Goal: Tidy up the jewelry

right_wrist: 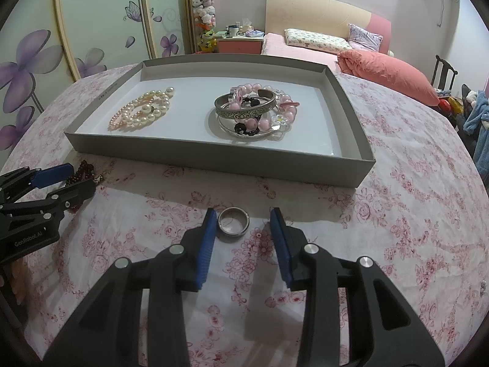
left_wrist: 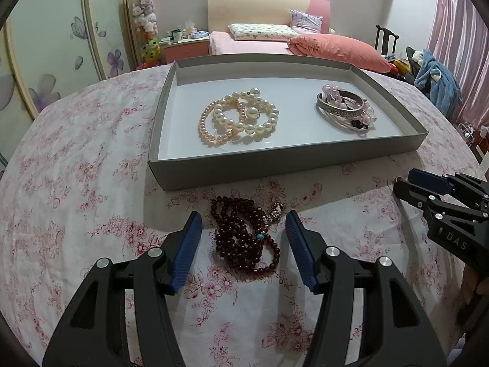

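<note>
Right wrist alone shows a ring (right_wrist: 233, 220) between its released hand-held gripper (right_wrist: 243, 223).

floral tablecloth (left_wrist: 76, 183): tray (left_wrist: 275, 168), beads (left_wrist: 244, 238), ring (right_wrist: 233, 220)

Glossy pearls (left_wrist: 241, 116), matt cardboard tray (left_wrist: 244, 168)

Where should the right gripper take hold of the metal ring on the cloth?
Pinch the ring across its outer wall, coming straight down from above. It lies flat on the cloth, hole up, so only the wall gives two opposed faces. The right gripper already straddles it, jaws open, left pad nearly touching its edge; shifting slightly right to center it would probably keep it from skidding.
</note>
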`<action>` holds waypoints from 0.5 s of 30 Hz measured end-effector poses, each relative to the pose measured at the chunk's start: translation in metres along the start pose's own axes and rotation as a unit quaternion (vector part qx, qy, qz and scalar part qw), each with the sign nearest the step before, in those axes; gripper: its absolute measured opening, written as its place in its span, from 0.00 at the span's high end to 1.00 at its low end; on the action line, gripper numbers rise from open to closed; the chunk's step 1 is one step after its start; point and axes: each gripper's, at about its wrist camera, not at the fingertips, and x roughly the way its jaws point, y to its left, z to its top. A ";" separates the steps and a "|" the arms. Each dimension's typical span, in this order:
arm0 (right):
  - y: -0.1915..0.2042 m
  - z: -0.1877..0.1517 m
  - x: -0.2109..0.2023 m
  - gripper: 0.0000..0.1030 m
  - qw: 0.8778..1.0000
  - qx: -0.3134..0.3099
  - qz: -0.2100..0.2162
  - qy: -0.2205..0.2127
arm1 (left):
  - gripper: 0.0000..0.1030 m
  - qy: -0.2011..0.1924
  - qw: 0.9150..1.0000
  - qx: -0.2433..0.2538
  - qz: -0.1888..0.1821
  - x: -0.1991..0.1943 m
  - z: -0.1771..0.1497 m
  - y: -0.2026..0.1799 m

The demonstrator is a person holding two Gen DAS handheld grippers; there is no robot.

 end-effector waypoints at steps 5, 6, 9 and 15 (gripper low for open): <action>0.005 0.000 0.000 0.78 1.000 -0.011 0.001 -0.002 | 0.44 0.000 1.000 0.000 0.000 0.000 0.000 0.000; 0.004 0.000 0.000 0.78 1.000 -0.010 0.003 -0.002 | 0.44 0.000 1.000 0.000 0.000 0.000 0.000 0.000; 0.003 0.000 0.000 0.78 1.000 -0.006 0.007 -0.001 | 0.46 0.001 1.000 0.004 0.007 0.000 0.000 -0.001; 0.003 0.000 0.000 0.78 1.000 -0.005 0.008 -0.001 | 0.53 0.001 1.000 0.014 0.016 -0.001 -0.002 -0.003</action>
